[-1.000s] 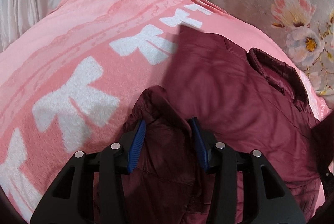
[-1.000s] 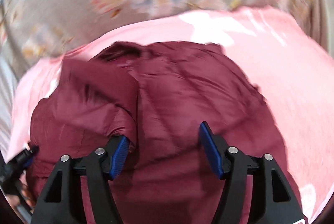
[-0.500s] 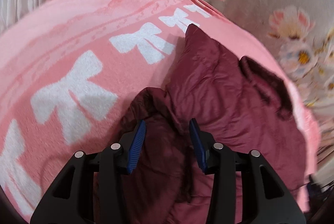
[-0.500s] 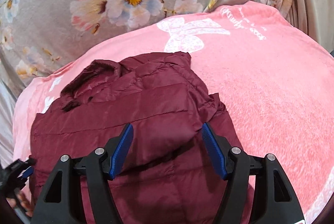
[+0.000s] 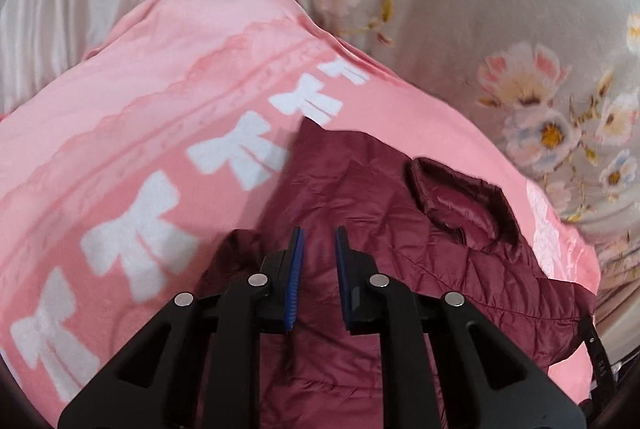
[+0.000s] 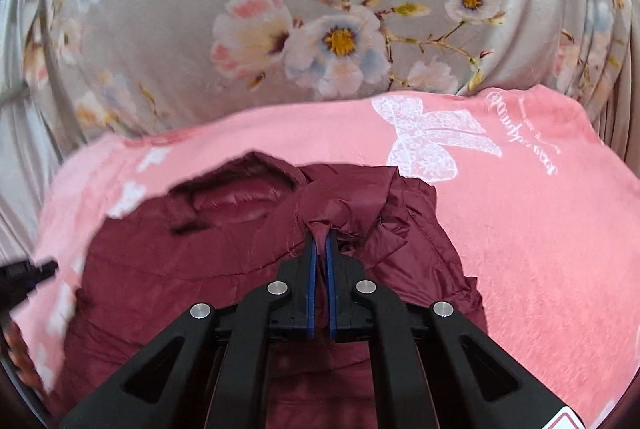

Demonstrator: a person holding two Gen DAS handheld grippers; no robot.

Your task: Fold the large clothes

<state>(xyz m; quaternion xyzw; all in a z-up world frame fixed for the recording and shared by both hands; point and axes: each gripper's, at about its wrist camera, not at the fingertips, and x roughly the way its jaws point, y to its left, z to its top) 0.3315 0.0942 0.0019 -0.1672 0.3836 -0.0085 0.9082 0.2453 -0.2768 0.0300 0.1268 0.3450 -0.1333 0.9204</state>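
A dark red quilted jacket (image 5: pixel 400 229) lies on a pink blanket (image 5: pixel 160 117) with white bows. Its collar (image 5: pixel 460 197) faces the far side. My left gripper (image 5: pixel 318 241) hovers over the jacket's left part with its jaws a narrow gap apart and nothing between them. In the right wrist view the jacket (image 6: pixel 200 269) fills the lower middle. My right gripper (image 6: pixel 320 241) is shut on a pinched fold of the jacket's fabric (image 6: pixel 344 205) near the folded sleeve.
A grey cloth with a flower print (image 6: pixel 320 29) hangs behind the blanket. The pink blanket (image 6: pixel 540 229) stretches wide to the right of the jacket. A dark object (image 6: pixel 20 277) shows at the left edge of the right wrist view.
My right gripper has shut on a fold of the jacket. My left gripper's jaws have narrowed and let the fabric go, and it has pulled back from the jacket.
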